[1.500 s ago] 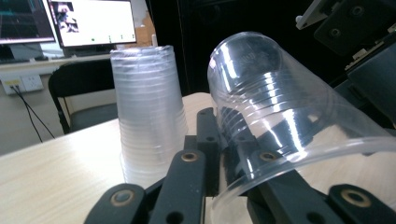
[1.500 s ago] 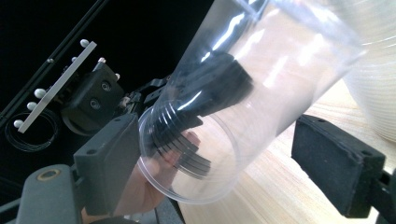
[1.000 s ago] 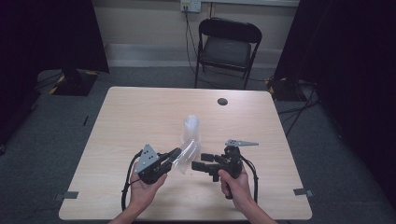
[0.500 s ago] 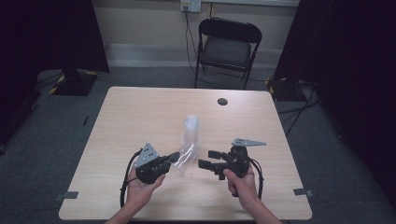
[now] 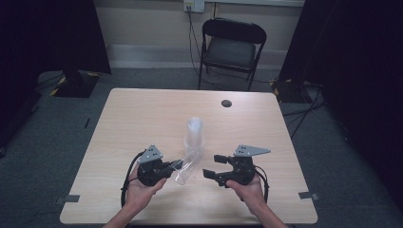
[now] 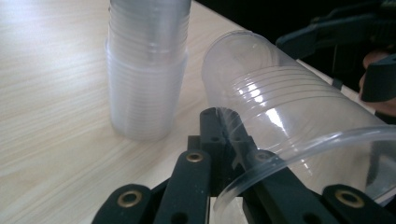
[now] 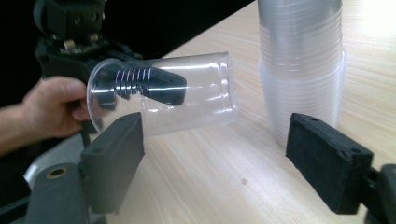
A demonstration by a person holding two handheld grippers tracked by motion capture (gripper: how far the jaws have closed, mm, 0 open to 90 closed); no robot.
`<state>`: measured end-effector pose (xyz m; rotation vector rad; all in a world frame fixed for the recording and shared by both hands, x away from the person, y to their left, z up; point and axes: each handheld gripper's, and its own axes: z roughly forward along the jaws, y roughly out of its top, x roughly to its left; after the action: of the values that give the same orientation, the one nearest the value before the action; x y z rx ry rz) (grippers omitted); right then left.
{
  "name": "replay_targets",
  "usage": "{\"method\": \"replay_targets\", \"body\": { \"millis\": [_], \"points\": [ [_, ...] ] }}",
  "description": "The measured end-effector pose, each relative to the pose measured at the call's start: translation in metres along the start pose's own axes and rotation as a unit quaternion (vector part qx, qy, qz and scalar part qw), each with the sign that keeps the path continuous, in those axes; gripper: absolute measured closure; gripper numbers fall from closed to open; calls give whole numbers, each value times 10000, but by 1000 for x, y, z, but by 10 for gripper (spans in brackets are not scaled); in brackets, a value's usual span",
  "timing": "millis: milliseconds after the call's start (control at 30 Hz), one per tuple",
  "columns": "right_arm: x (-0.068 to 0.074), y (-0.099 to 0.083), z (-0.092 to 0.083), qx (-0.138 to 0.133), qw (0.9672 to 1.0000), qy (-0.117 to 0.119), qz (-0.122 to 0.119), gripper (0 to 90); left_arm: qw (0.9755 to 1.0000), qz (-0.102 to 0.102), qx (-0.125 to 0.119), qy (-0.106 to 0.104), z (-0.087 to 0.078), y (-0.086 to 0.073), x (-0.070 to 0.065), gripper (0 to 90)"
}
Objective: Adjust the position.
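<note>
- Clear plastic is what I am working with: a single transparent ribbed plastic cup (image 5: 187, 166) is lying tilted on its side in my left tool (image 5: 175, 166), its open rim toward that tool and its base pointing up and away toward the stack.
- My left tool is pinching the cup's wall near the rim: in the left gripper view one jaw is sitting inside the cup (image 6: 289, 140) and the other outside it, the two pressed together on the thin plastic.
- In the right gripper view I am seeing that inner black jaw through the cup (image 7: 163, 95), with the hand (image 7: 44, 109) gripping the left tool behind it.
- The cup's base is hovering just beside a tall stack of clear plastic cups (image 5: 194, 134), which is standing upright near the middle of the pale wooden desk (image 5: 142, 114); whether the two are touching I cannot tell.
- My right tool (image 5: 213, 165) is sitting wide, nothing between its jaws, which have just been closing a little; it is pointing toward the cup from the right, near but apart.
- In its own view the cup is lying past one pad (image 7: 114, 158) and the stack (image 7: 301, 60) past the other.
- A small dark round disc (image 5: 226, 103) is resting near the far edge of the desk, well apart from the cups.
- A black folding chair (image 5: 231, 47) is standing beyond the desk.
</note>
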<state>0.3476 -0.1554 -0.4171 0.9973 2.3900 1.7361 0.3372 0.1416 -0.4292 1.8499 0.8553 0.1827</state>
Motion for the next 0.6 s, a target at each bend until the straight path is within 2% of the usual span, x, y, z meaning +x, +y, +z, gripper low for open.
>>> {"method": "replay_targets", "body": {
  "millis": [33, 67, 133, 167, 200, 300, 333, 367, 400, 433, 500, 533, 600],
  "points": [
    [2, -1, 1, 108, 9997, -101, -179, 207, 9999, 30, 111, -5, 1, -1, 0, 899],
    [2, -1, 1, 108, 9997, -101, -179, 207, 9999, 30, 111, -5, 1, -1, 0, 899],
    [4, -2, 1, 212, 9986, -191, -454, 223, 9997, 125, 214, 10, 4, -2, -3, 899],
    [4, -2, 1, 212, 9986, -191, -454, 223, 9997, 125, 214, 10, 4, -2, -3, 899],
    [7, -3, 1, 271, 9972, -262, -653, 234, 9994, 141, 303, -34, 5, -1, -5, 899],
    [8, -4, 1, 362, 9960, -254, -778, 259, 9990, 157, 402, -94, 7, -1, -6, 899],
    [10, -5, 1, 382, 9944, -321, -936, 258, 9976, 119, 639, -249, 11, -1, -6, 899],
    [10, -5, 1, 382, 9944, -321, -936, 258, 9976, 119, 639, -249, 11, -1, -6, 899],
    [11, -6, 0, 396, 9936, -319, -1012, 258, 9960, 155, 849, -234, 13, -2, -7, 899],
    [13, -6, 0, 414, 9923, -335, -1119, 258, 9950, 158, 944, -285, 15, -2, -8, 899],
    [15, -6, 1, 454, 9908, -334, -1229, 253, 9938, 154, 1060, -302, 18, -3, -9, 899],
    [17, -7, 2, 478, 9894, -333, -1329, 251, 9923, 159, 1173, -359, 20, -3, -10, 900],
    [18, -8, 3, 488, 9888, -314, -1372, 251, 9918, 171, 1208, -379, 21, -2, -11, 900]
  ]
}}
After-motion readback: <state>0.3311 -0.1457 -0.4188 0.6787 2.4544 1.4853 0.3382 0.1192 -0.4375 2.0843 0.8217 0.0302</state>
